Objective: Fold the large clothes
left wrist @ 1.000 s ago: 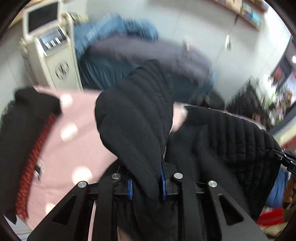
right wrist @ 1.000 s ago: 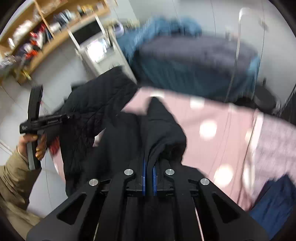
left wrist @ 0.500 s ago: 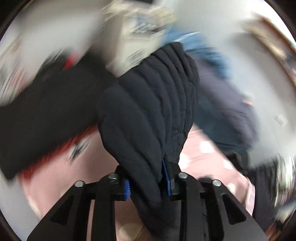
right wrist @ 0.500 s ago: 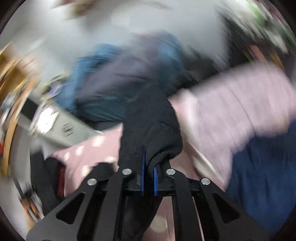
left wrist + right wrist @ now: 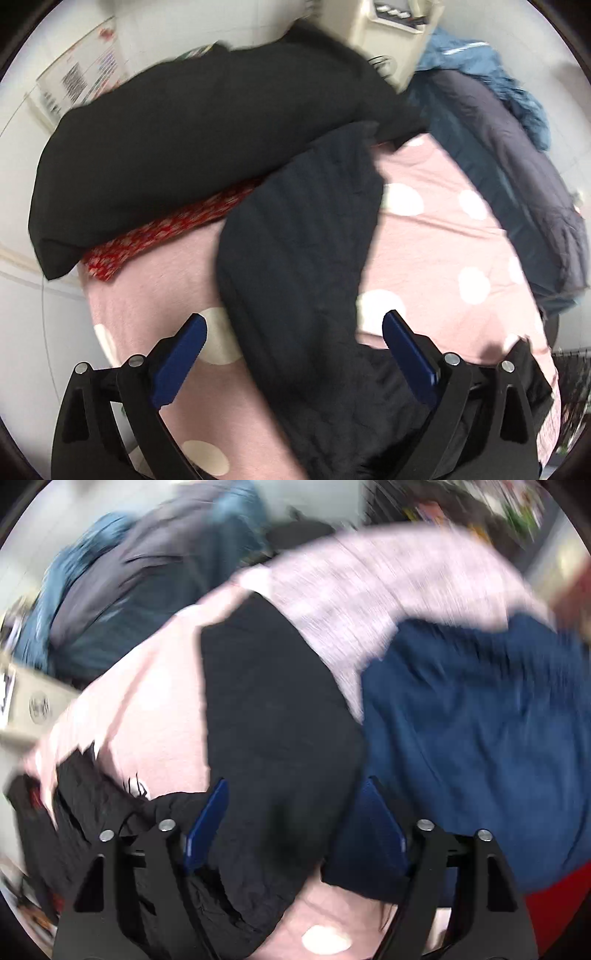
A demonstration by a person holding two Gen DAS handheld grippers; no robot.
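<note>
A black quilted jacket (image 5: 303, 258) lies on the pink polka-dot sheet (image 5: 436, 258). Part of it runs between the blue pads of my left gripper (image 5: 295, 354), whose jaws are opening wide and no longer press the cloth. In the right wrist view, another black part of the jacket (image 5: 273, 709) lies between the pads of my right gripper (image 5: 299, 816). Its jaws are also opening, clear of the fabric. Both grippers point steeply down at the bed.
A folded black garment (image 5: 192, 140) on red patterned cloth (image 5: 162, 236) lies at the back left. A dark blue and grey coat pile (image 5: 509, 177) sits to the right, beside a beige machine (image 5: 391, 40). A navy garment (image 5: 472, 738) and a pale lilac one (image 5: 388, 590) lie right of the jacket.
Both grippers came down toward the bed with the jacket pinched, then opened wide and let it go. The jacket now lies on the pink sheet.
</note>
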